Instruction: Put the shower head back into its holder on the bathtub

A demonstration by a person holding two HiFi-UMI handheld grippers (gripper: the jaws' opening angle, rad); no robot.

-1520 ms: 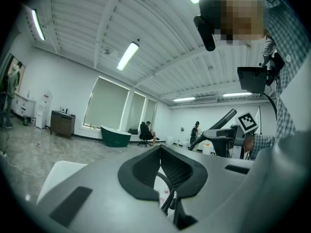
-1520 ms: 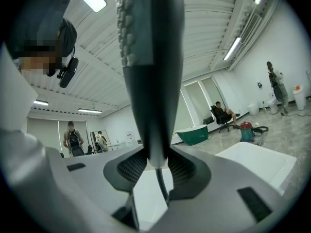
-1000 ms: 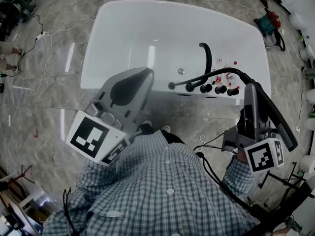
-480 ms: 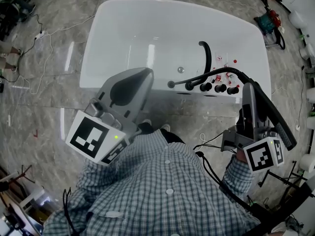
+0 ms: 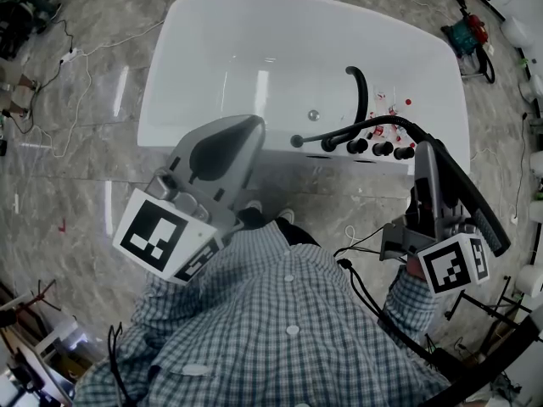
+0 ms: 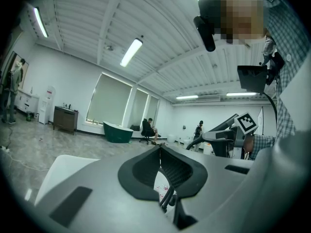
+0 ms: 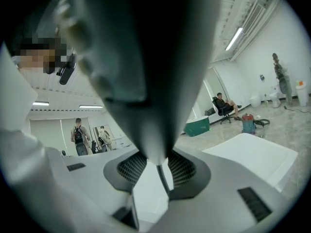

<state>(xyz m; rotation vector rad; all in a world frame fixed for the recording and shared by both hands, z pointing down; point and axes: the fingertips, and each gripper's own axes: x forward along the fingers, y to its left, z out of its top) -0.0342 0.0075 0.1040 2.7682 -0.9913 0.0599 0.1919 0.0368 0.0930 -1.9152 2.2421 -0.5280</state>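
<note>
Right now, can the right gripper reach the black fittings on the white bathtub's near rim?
Probably yes: the right gripper, shut on the black shower head, points at the black fittings from just short of them, nothing between; the left gripper hangs aside.

- The shiny grey stone floor [image 5: 85, 176] holds everything.
- A big white bathtub [image 5: 254, 49] stands on it.
- A thin white cable [image 5: 87, 79] lies left of the tub.
- A red and green thing [image 5: 472, 30] sits by its far right corner.

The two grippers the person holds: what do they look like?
Both the left gripper and right gripper are grey plastic shells with dark ribbed pads, each carrying a white cube of black square markers. The sleeves belong to a checked shirt.
</note>
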